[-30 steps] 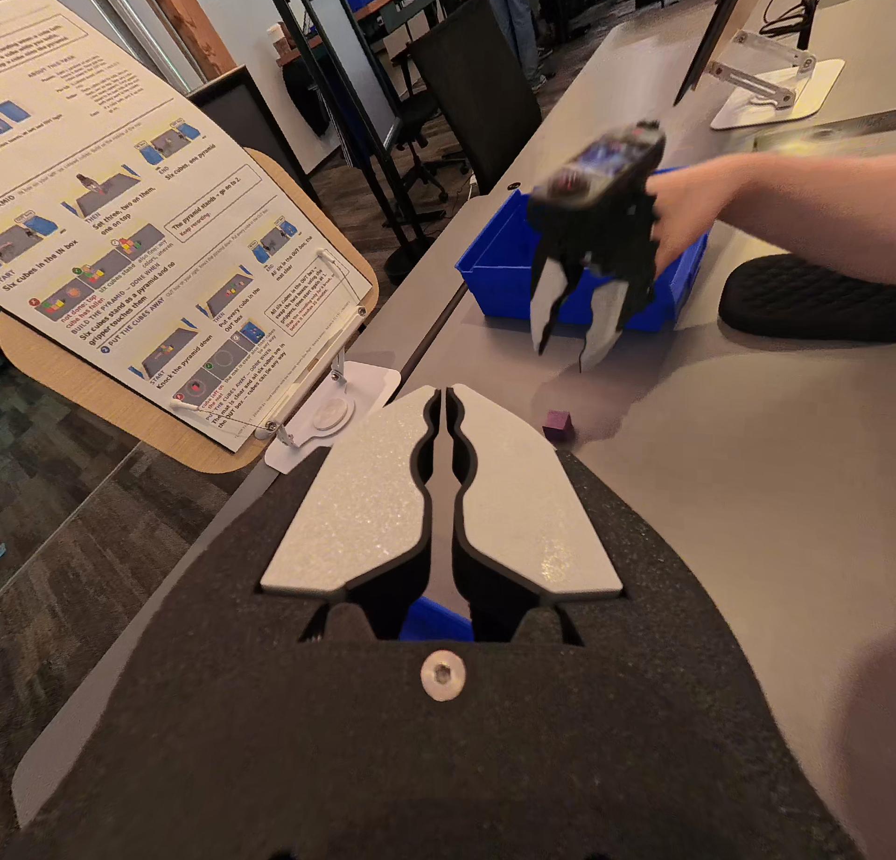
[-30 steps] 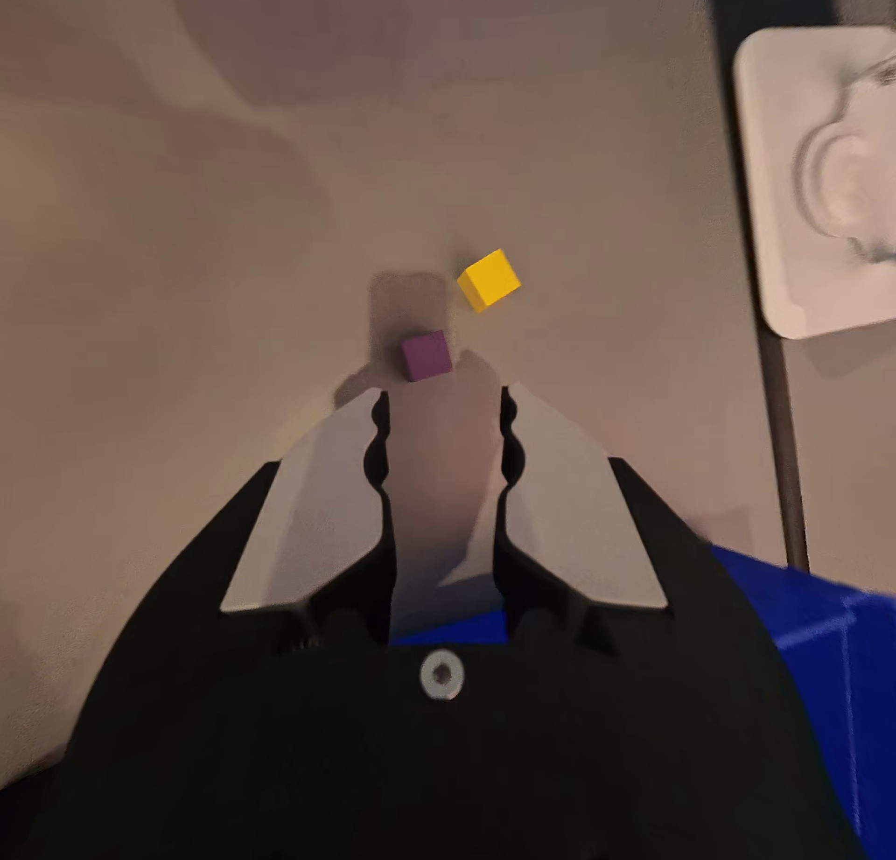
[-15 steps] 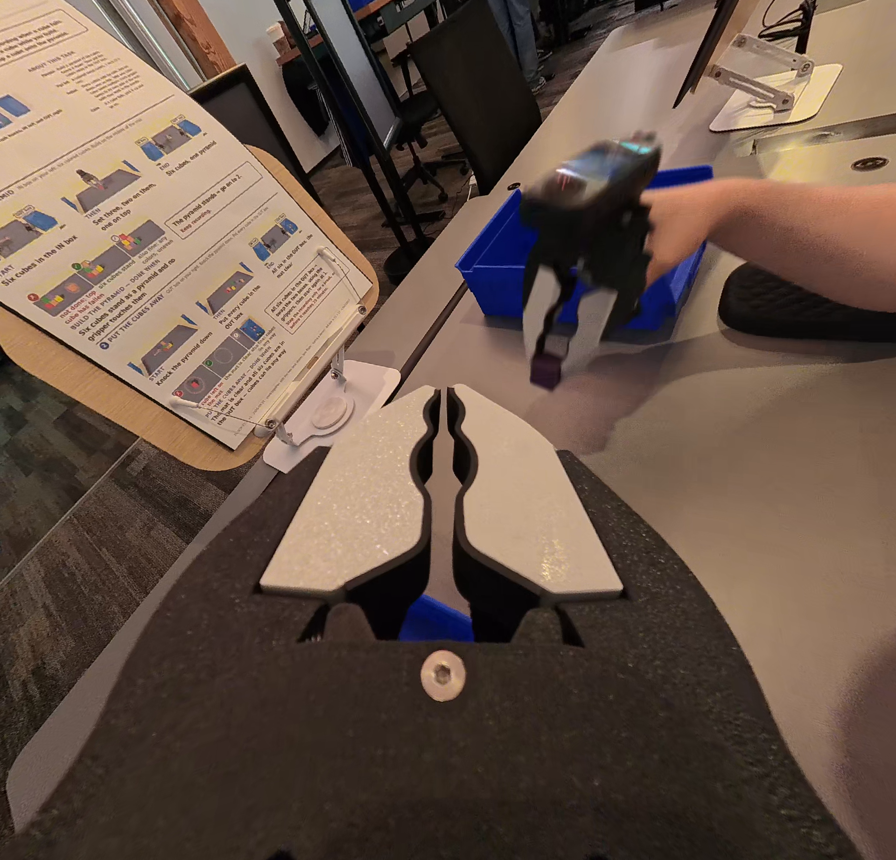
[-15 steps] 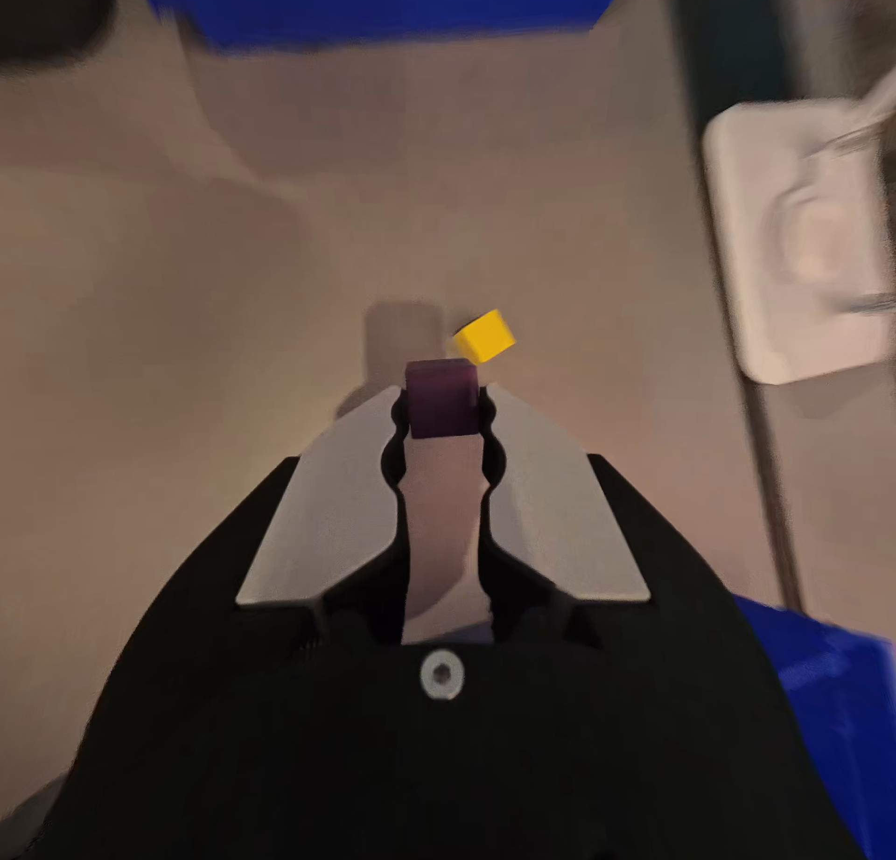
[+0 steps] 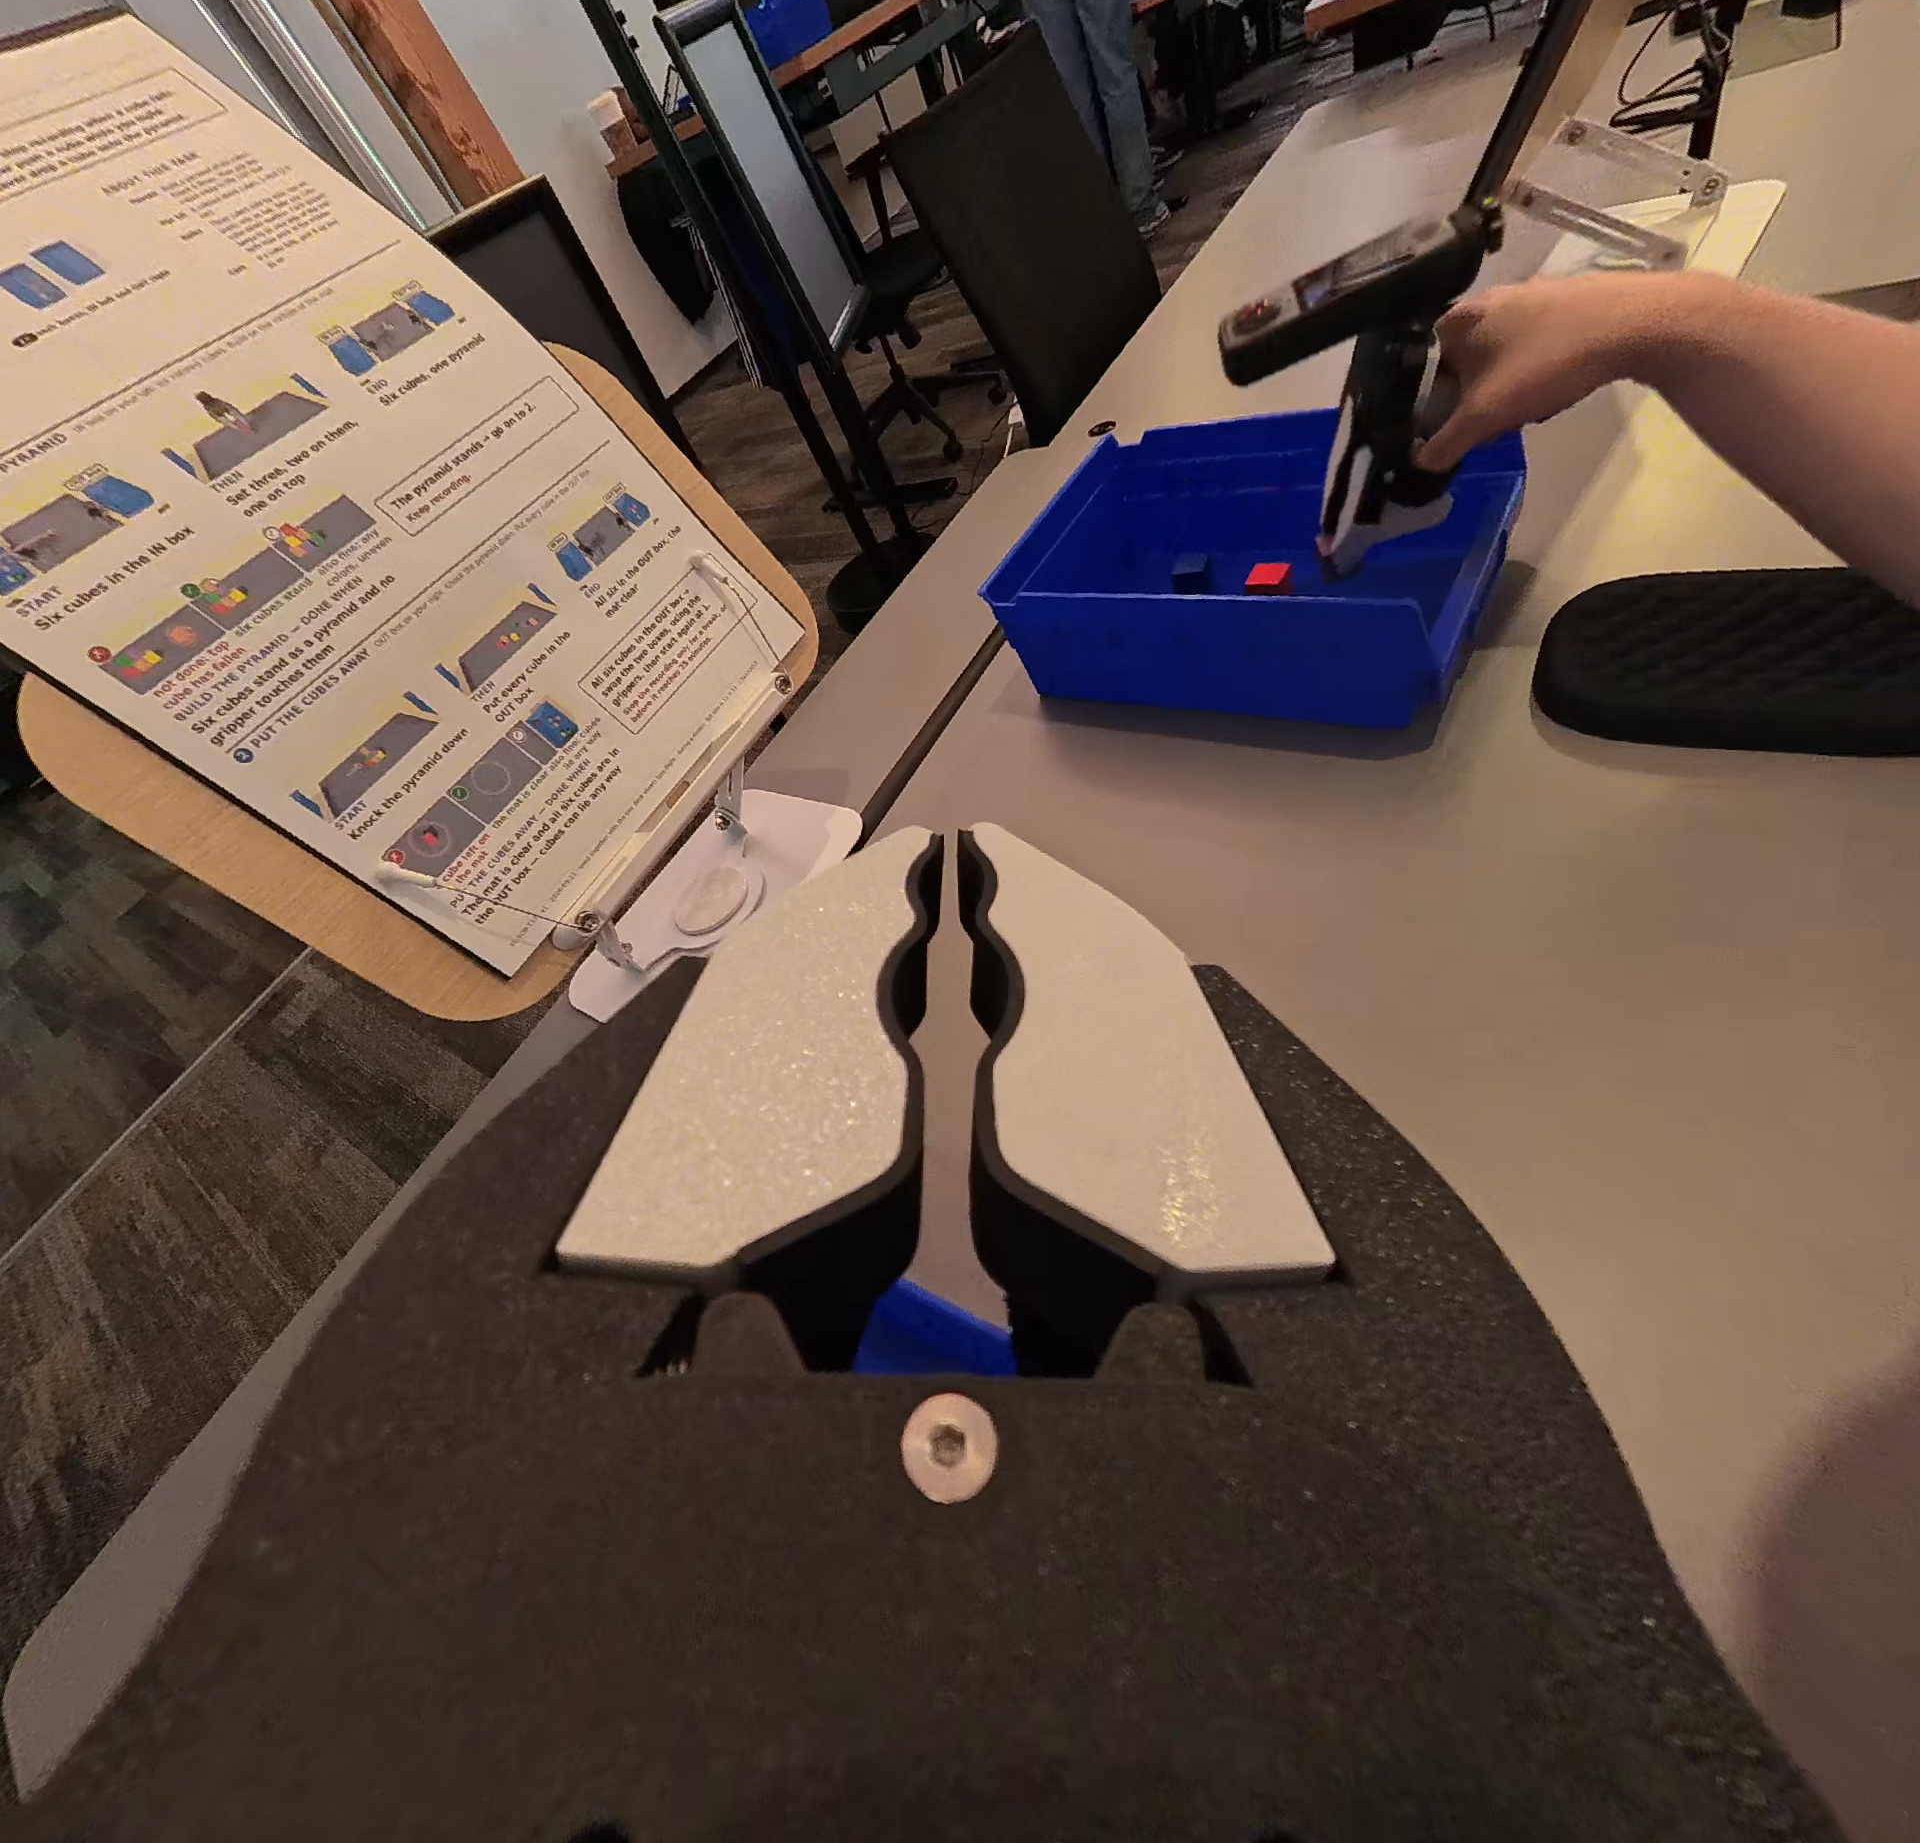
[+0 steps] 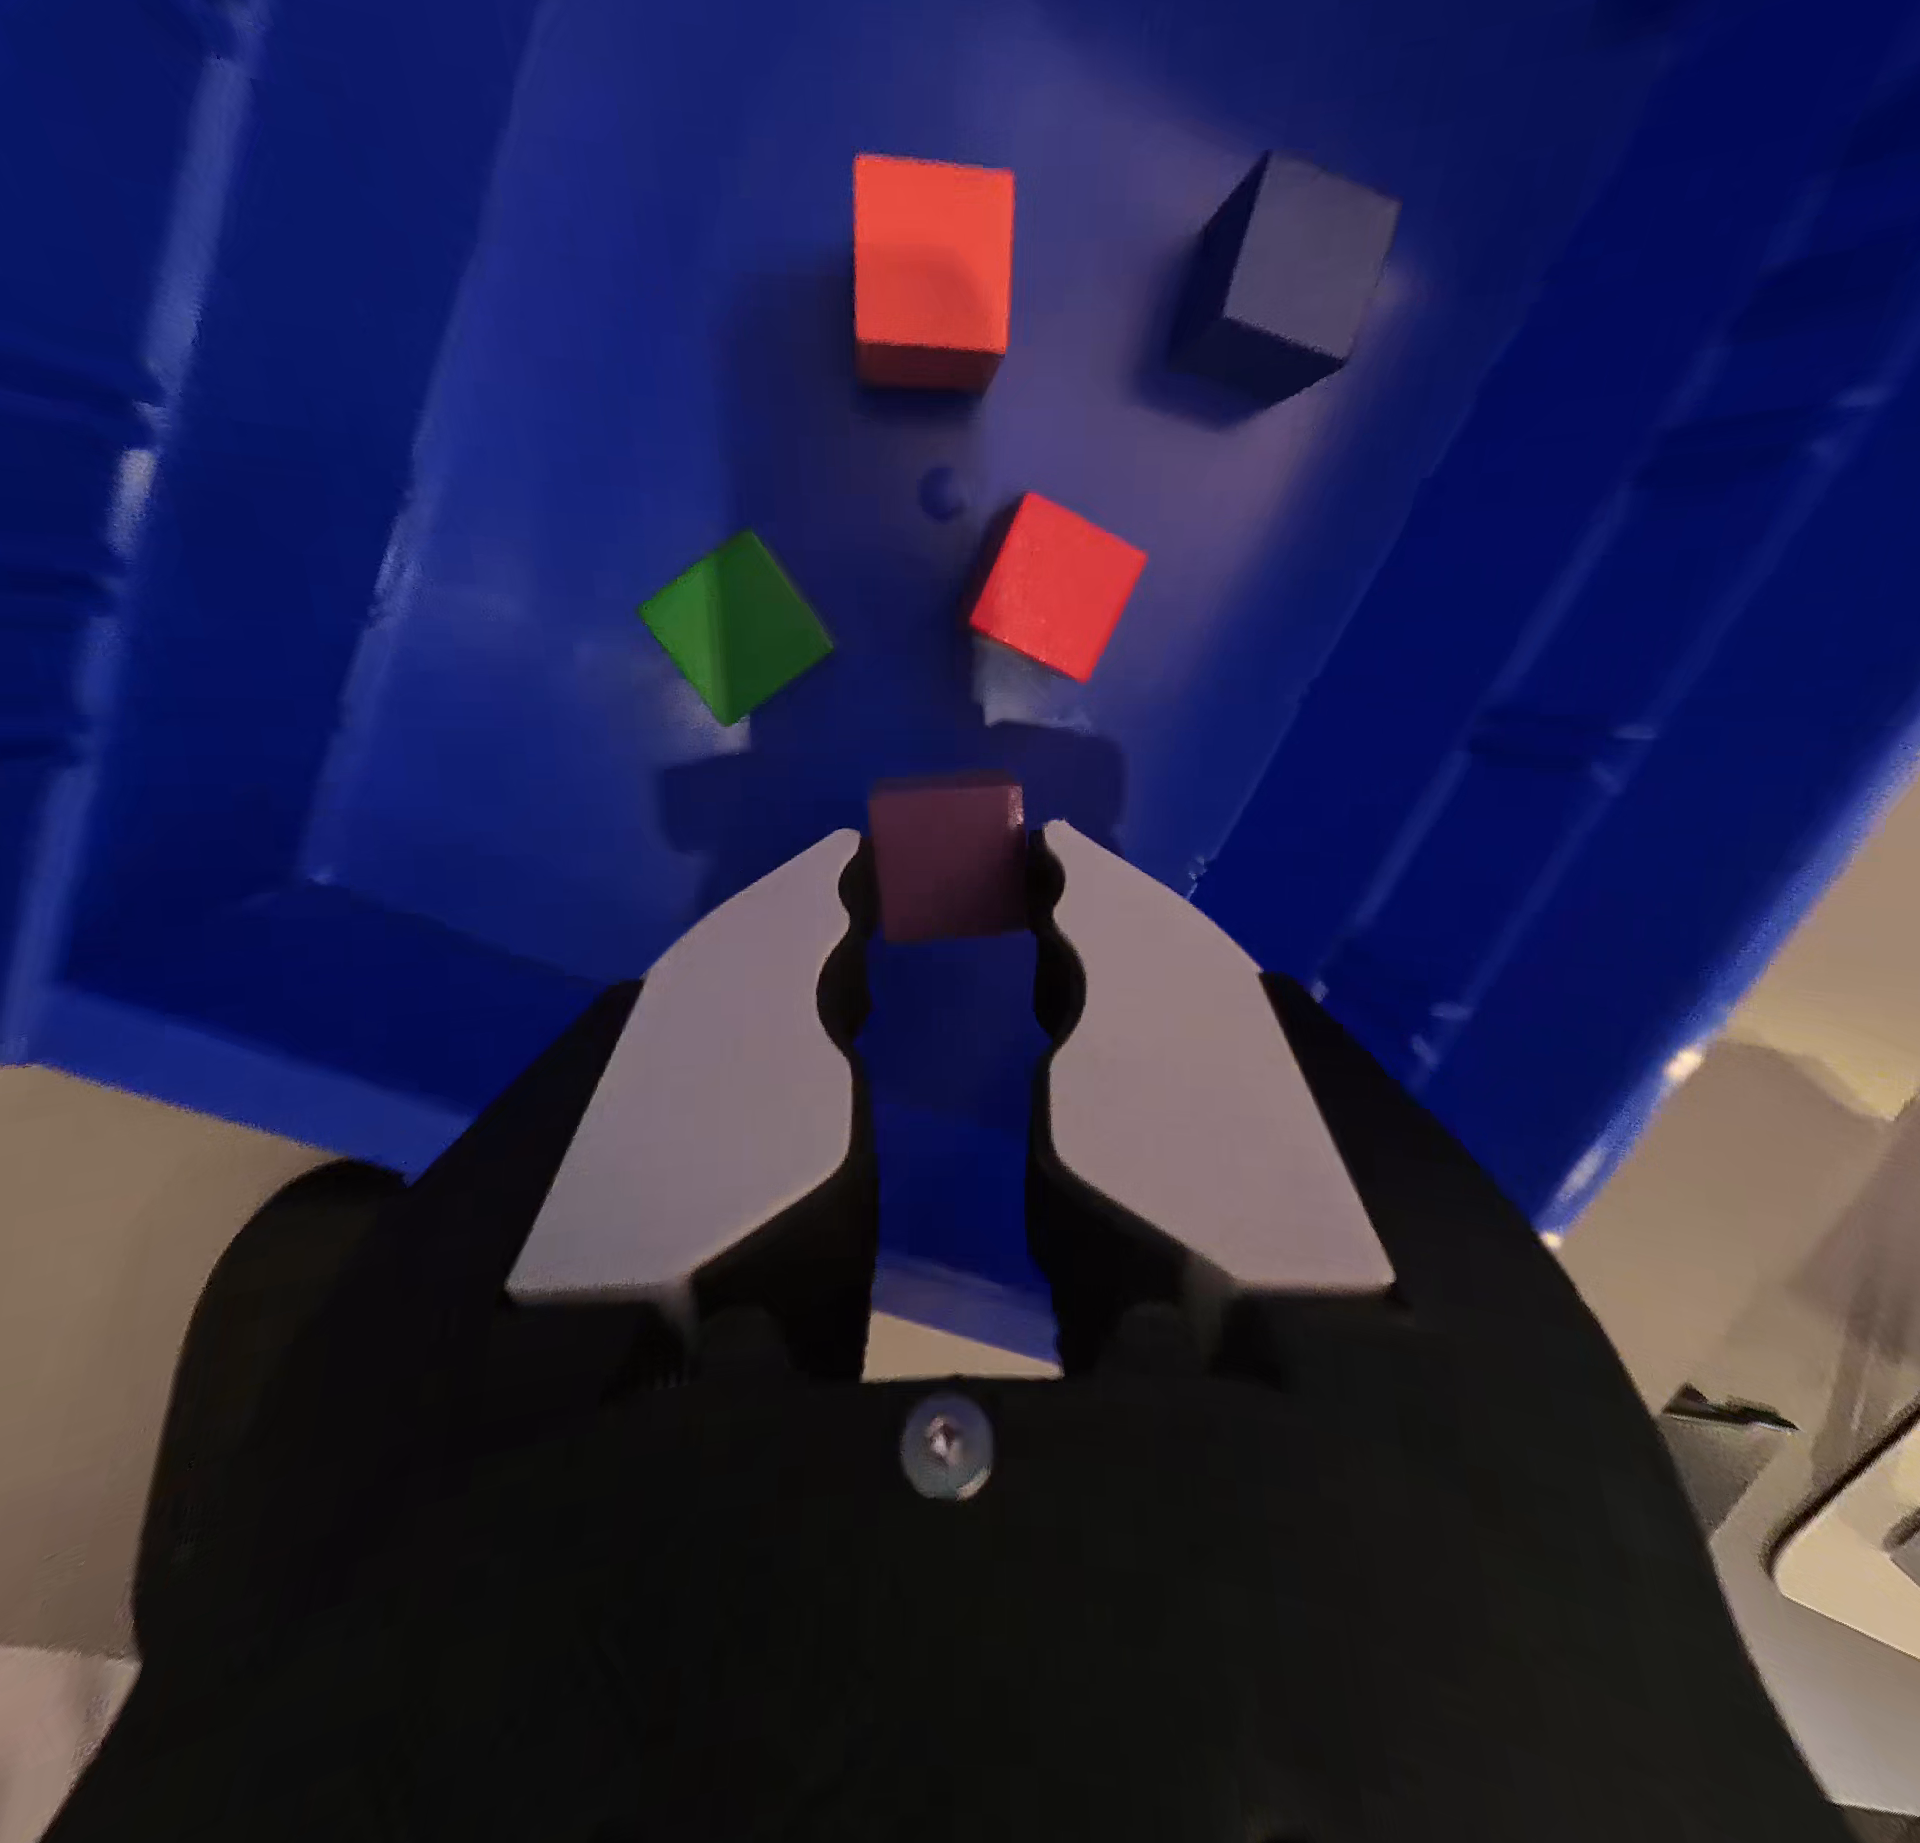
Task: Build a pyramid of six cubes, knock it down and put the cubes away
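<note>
Your right gripper (image 6: 945, 837) pinched the purple cube (image 6: 945, 863) at its fingertips, over the bin (image 6: 416, 443). Judged best: release onto the bare floor just ahead, short of the red cube (image 6: 1055, 588).

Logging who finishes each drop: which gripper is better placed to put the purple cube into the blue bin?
Right. The right gripper already grips the purple cube over the blue bin; the left gripper, jaws shut and empty, sits well short of it.
</note>
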Tool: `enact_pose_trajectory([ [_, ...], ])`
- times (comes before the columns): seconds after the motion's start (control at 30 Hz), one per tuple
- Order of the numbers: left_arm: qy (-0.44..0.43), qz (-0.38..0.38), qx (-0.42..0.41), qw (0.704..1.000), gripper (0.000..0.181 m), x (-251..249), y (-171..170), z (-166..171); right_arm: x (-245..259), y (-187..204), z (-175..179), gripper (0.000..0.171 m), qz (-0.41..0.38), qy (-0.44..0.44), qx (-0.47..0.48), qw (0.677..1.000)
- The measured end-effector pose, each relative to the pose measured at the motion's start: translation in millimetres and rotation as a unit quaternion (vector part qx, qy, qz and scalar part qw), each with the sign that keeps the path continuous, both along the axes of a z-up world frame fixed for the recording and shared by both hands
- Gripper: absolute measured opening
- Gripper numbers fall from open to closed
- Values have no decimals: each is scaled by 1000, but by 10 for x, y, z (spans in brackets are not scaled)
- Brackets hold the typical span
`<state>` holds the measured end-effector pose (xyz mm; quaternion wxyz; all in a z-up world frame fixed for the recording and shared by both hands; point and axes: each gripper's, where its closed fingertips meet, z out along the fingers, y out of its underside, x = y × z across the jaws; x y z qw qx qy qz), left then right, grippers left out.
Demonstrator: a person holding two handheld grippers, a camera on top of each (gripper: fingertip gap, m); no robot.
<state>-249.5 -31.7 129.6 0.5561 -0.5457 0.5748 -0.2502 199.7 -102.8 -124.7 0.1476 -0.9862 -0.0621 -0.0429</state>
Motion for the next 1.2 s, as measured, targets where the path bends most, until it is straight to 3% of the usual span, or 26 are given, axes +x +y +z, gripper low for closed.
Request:
enact_pose_trajectory([
  [0.13, 11, 4, -1, 1000, 2, 19, 13, -41, 69, 37, -152, 32, -23, -10, 1, 1000],
  [0.17, 14, 6, 0, 1000, 2, 17, 15, -49, 84, 45, -137, 40, -31, -11, 6, 999],
  [0.23, 14, 8, 2, 1000, 2, 14, 13, -45, 97, 94, 46, 45, -39, -19, 34, 998],
  [0.3, 9, 8, 3, 1000, 2, 13, 8, -24, -31, 250, 464, 49, -26, -21, 100, 994],
  [0.4, 4, 5, 3, 1000, 2, 30, 9, -9, -713, 647, 1307, 48, 73, 4, 250, 966],
  [0.5, 13, 7, 1, 1000, 2, 58, 21, -43, -1824, 906, 1651, 48, 223, 99, 300, 922],
  [0.57, 21, 6, 2, 1000, 2, 82, 10, -69, -2464, 1020, 1440, 50, 305, 142, 256, 906],
  [0.67, 30, 1, 2, 1000, 2, 120, -23, -104, -2943, 1238, 740, 49, 372, 93, 175, 907],
  [0.73, 35, 1, 2, 999, 3, 135, -25, -123, -3026, 1327, 267, 55, 333, 80, 103, 934],
  [0.83, 37, 2, 2, 999, 4, 139, -21, -130, -3085, 1464, -54, 56, 266, 84, 91, 956],
  [0.97, 35, -1, 3, 999, 4, 152, -12, -123, -3079, 1557, -232, 56, 197, 103, 79, 972],
  [1.03, 38, -1, 2, 999, 4, 159, -4, -135, -3064, 1550, -281, 33, 194, 103, 64, 973],
  [1.1, 42, 1, 3, 999, 4, 159, 5, -151, -3081, 1521, -246, 30, 210, 107, 60, 970],
  [1.2, 43, 3, 4, 999, 4, 142, 14, -154, -2982, 1488, 217, 30, 232, 107, 112, 960],
])
